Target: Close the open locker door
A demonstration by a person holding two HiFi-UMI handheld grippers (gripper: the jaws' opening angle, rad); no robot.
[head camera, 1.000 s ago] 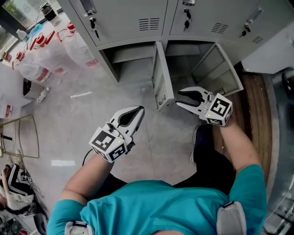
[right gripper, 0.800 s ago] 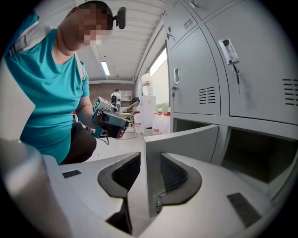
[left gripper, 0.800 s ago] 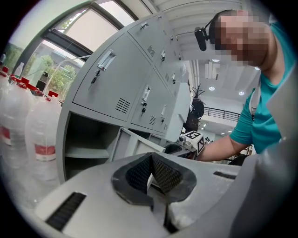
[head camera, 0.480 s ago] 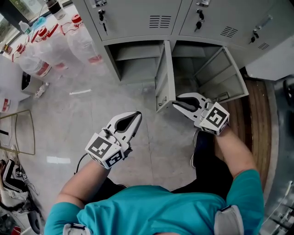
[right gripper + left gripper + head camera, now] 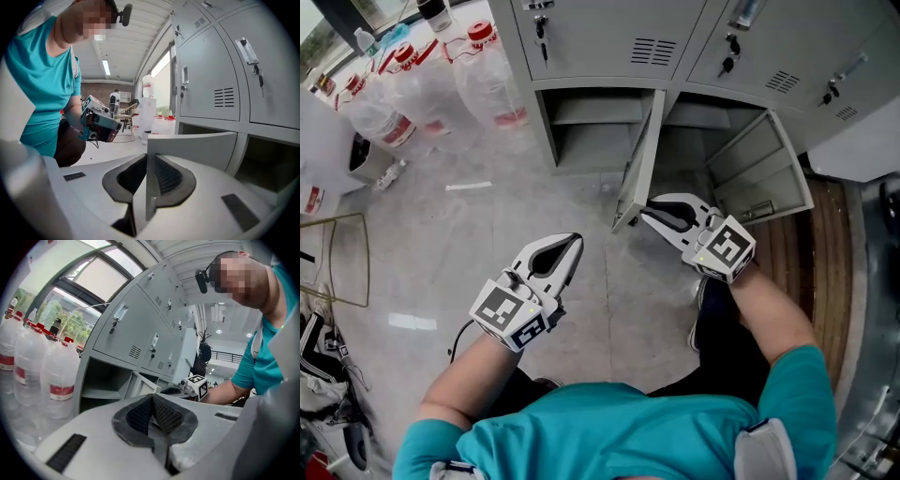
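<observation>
An open grey locker door [image 5: 639, 159] juts out from the bottom row, edge toward me. My right gripper [image 5: 645, 210] sits at the door's lower free edge. Its jaws are closing, and the thin door panel [image 5: 197, 149] stands between the right gripper [image 5: 147, 157] pads, which press on it from both sides. My left gripper [image 5: 573, 241] hovers over the floor to the left of the door, shut with nothing in it. In the left gripper view, the left gripper [image 5: 151, 400] pads meet at the tip.
A second open door [image 5: 759, 164] hangs to the right of the gripped one. Closed lockers [image 5: 609, 33] fill the row above. Several large water bottles [image 5: 487, 75] stand on the floor at the left. A wooden strip [image 5: 825, 244] runs along the right.
My right gripper has moved left onto the door's edge and its jaws have narrowed from wide open onto the panel. The left gripper has hardly moved.
</observation>
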